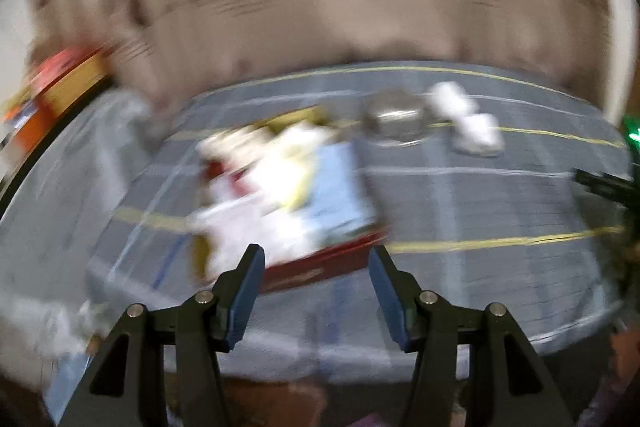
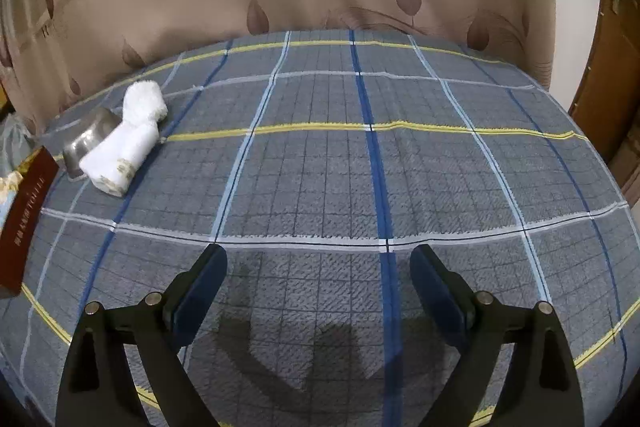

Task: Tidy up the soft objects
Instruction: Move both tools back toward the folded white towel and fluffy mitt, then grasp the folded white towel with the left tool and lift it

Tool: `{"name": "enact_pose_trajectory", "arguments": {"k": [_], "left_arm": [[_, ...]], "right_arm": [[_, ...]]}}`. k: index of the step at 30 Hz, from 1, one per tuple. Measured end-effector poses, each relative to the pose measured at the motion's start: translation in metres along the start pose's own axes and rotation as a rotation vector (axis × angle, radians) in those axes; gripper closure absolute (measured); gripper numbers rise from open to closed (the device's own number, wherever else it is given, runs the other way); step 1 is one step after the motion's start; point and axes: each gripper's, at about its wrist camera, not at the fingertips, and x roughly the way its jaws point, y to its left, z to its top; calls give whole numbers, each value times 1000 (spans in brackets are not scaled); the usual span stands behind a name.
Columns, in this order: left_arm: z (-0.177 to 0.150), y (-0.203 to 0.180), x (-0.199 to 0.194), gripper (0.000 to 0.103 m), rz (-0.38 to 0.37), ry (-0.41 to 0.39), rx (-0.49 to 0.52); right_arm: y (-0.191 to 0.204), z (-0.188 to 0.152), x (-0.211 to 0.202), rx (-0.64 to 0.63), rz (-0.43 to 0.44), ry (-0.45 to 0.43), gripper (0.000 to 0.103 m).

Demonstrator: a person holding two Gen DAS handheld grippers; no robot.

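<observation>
Heads up: your left gripper [image 1: 316,267] has its jaws apart with nothing between them, and the whole left wrist view is smeared. That's the main worry. Through the blur you can make out a red box [image 1: 320,267] heaped with pale soft stuff in the middle of the frame, a shiny metal bowl [image 1: 394,119] above and right of it, and white lumps further right. I can't tell exactly what's in that box, or whether anything hangs over its rim. Go in with the picture this mushy and you could easily clip the box edge or drag the pile out instead of grabbing one piece.

Your right gripper [image 2: 320,275] is spread wide, also empty, hovering over bare plaid bedspread [image 2: 320,167] in the lower middle of the frame. The rolled white towel [image 2: 120,157] sits way off in the upper left, touching the bowl, with a fluffier white cloth [image 2: 145,103] just behind it. The red box only peeks in at the left edge.

If you reach for the towel from here, its closeness to the bowl is the trap: a finger could nudge the bowl or pinch only the outer layer, so the roll unravels.
</observation>
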Motion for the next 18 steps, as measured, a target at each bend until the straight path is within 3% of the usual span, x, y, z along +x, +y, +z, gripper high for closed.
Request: {"name": "enact_pose_trajectory", "arguments": {"k": [6, 10, 13, 18], "left_arm": [[55, -79, 38, 47, -252, 78, 95], [86, -109, 75, 47, -328, 124, 114], [108, -122, 111, 47, -409, 203, 99], [139, -130, 161, 47, -423, 268, 39]], "right_arm": [[-3, 0, -2, 15, 61, -14, 9], [-3, 1, -3, 10, 97, -25, 9], [-3, 1, -5, 12, 126, -34, 9], [-1, 1, -5, 2, 162, -35, 9]]}}
